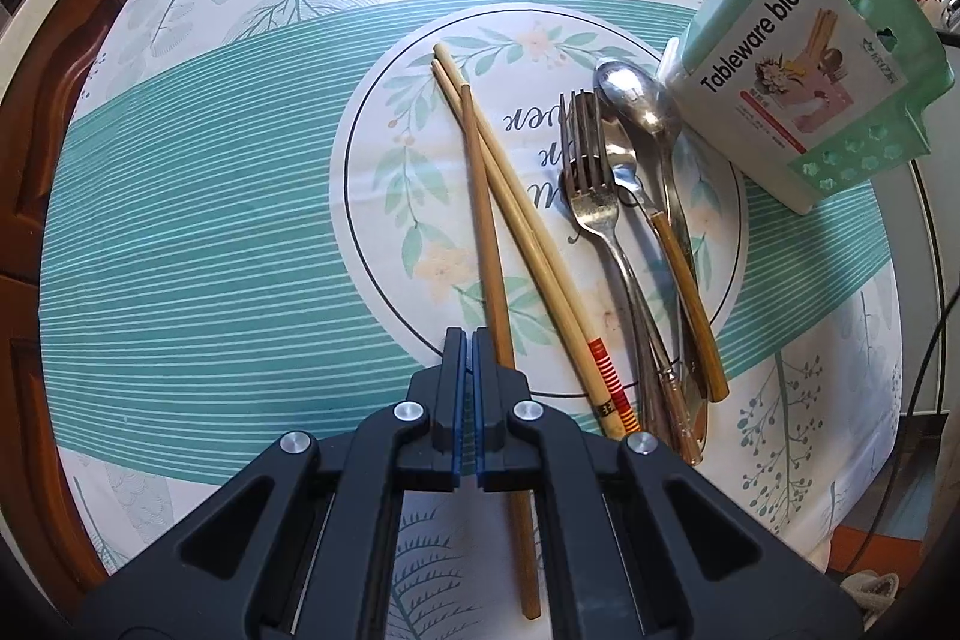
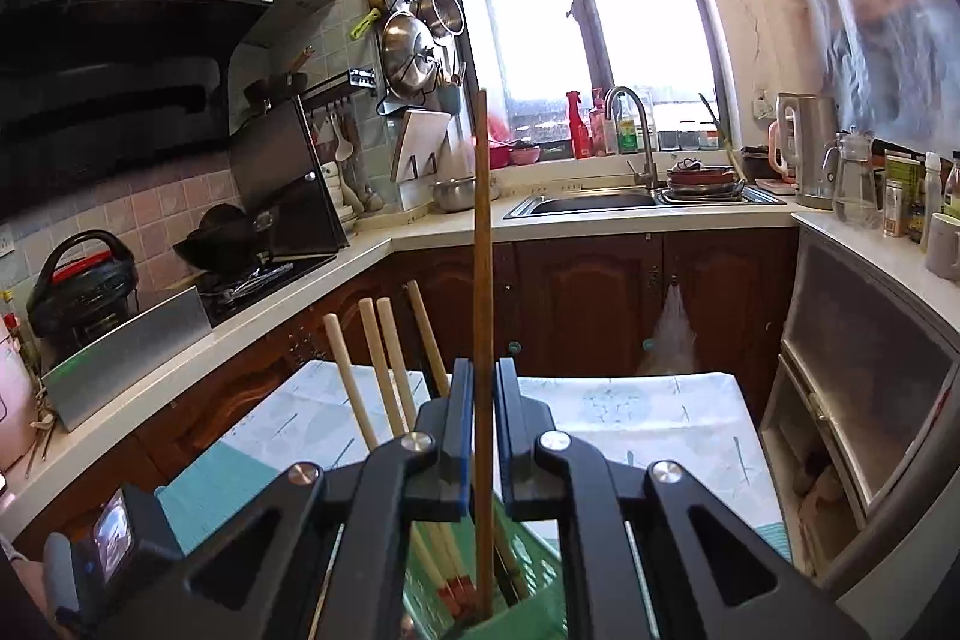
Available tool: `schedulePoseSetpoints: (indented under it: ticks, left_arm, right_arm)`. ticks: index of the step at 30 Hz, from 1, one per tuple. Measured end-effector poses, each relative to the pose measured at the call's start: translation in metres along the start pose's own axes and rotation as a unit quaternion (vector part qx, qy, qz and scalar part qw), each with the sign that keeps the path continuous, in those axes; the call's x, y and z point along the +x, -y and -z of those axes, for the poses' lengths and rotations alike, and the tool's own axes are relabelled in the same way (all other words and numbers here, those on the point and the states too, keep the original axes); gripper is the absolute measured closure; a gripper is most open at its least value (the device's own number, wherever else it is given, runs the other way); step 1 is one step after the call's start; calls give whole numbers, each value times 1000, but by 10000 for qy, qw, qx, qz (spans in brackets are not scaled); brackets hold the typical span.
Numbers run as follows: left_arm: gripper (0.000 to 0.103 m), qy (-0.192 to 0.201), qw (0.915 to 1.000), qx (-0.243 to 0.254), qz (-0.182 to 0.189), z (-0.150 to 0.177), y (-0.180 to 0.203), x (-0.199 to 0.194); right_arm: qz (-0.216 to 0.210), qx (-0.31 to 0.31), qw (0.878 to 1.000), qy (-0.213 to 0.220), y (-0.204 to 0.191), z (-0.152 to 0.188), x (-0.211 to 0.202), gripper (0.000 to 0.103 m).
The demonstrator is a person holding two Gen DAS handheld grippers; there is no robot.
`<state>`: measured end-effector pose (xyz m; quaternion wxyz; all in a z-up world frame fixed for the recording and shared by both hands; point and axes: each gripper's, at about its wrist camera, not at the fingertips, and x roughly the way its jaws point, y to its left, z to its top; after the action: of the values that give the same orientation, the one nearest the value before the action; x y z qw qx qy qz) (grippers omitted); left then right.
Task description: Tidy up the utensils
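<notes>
On the table, a leaf-print tablecloth is covering the surface, with the green utensil holder, labelled "Tableware block", standing at the far right corner of the left wrist view. Beside it, toward the tongs, a spoon and a fork are lying close together, their handles overlapping further steel and wood-handled cutlery that is too tangled to separate. Left of them, a pair of pale chopsticks is lying diagonally, crossed by one darker brown chopstick. The left gripper is hovering with its jaws pressed together on nothing; the brown chopstick is passing just right of the tips and under the right finger.

Over the holder in the right wrist view, the right gripper is standing with jaws slightly spread, a dark chopstick rising upright in the gap between them, lower end inside the holder; contact with the pads cannot be told. Four pale chopsticks are leaning just left of the tongs, also in the holder
</notes>
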<state>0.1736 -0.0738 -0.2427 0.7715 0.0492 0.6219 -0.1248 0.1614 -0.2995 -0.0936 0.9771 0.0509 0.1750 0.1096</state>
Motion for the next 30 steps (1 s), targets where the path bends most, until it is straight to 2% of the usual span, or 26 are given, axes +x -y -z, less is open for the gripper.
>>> schedulePoseSetpoints:
  ticks: [2,4,6,12,14,18,22,27,30]
  left_arm:
    - [103,14,10000,-56,17,-4,5,1]
    - [103,17,10000,-76,-9,-6,9,1]
    - [103,18,10000,-37,-68,-3,13,-4]
    - [103,21,9995,151,-270,-2,24,-14]
    - [103,52,9997,127,-191,-3,26,-14]
    - [103,212,9996,-24,199,2,21,-20]
    - [103,594,9974,-132,396,6,21,-35]
    - [103,1039,9930,-89,548,12,24,-65]
    - [103,1004,9930,-73,616,9,21,-68]
  right_arm:
    - [-98,100,9998,-168,2,1,0,94]
    - [-172,257,9989,-359,6,3,0,77]
    - [-271,419,9979,-418,10,4,-3,72]
    - [-512,806,9941,-519,21,0,-13,72]
    - [-527,863,9937,-483,24,-2,-21,71]
    - [-590,923,9931,-418,29,-1,-37,71]
    - [-491,873,9943,-364,29,9,-53,66]
    - [-441,819,9950,-352,25,22,-65,65]
    - [-378,751,9958,-375,20,33,-69,65]
